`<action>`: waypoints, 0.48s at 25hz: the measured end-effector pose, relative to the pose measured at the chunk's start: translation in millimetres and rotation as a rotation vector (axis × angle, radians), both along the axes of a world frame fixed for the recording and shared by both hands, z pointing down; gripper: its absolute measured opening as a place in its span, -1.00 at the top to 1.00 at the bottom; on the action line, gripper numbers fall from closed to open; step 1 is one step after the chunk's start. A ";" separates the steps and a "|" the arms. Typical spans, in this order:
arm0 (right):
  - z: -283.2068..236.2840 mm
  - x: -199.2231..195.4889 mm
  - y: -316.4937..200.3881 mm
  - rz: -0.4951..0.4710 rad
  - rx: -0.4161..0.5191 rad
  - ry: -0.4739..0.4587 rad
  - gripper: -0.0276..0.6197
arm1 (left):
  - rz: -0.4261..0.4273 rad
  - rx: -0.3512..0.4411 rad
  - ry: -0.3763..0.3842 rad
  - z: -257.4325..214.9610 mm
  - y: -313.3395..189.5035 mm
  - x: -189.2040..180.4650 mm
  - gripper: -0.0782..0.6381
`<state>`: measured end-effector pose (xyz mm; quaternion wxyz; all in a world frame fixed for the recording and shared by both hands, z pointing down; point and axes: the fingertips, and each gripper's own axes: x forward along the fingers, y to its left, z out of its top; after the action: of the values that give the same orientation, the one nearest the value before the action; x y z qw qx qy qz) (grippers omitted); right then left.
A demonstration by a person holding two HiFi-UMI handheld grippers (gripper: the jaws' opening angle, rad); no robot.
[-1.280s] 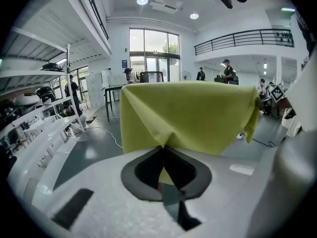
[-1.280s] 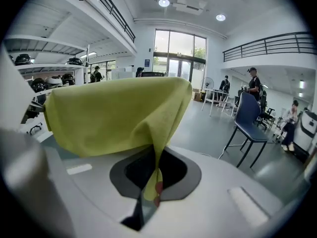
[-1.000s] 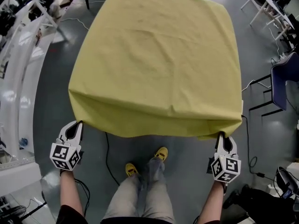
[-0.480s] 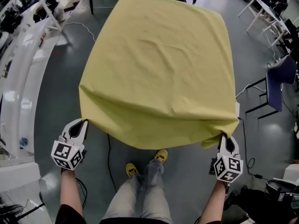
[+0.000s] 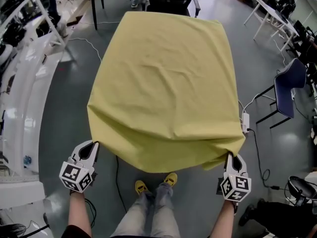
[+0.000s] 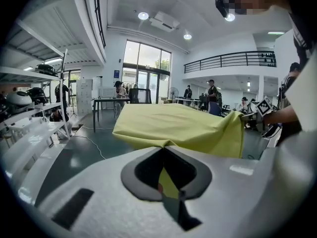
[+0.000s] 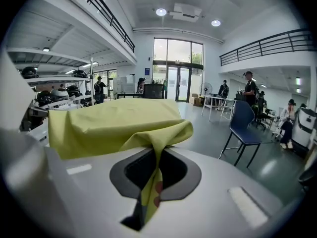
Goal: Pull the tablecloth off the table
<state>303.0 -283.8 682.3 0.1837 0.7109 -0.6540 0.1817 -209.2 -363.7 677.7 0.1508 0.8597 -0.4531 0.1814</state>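
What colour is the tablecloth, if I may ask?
The tablecloth is plain yellow, clearest in the head view.

Grey floor (image 5: 64, 98), blue chair (image 5: 290, 82), tall windows (image 7: 178, 68).

The tablecloth (image 5: 163, 83) is plain yellow all over. My left gripper (image 5: 94, 144) and right gripper (image 5: 231, 155) are white, dark grey round the jaws; each of the 2 cubes (image 5: 77, 176) carries black-and-white square markers. My shoes (image 5: 141, 186) are yellow, the chair (image 5: 290, 81) blue, the floor (image 5: 64, 98) dark grey.
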 end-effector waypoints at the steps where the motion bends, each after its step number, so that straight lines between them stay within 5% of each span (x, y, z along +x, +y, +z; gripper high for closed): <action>1: -2.4 -1.0 5.3 -0.001 0.001 -0.001 0.87 | 0.002 0.002 0.003 -3.2 4.7 1.7 0.76; 12: -24.0 5.0 77.4 -0.031 0.017 -0.049 0.87 | 0.003 0.006 0.026 -32.7 72.7 36.6 0.76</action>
<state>308.0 -206.4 658.3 0.1644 0.6977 -0.6707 0.1907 -172.6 -291.0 645.0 0.1538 0.8631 -0.4506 0.1688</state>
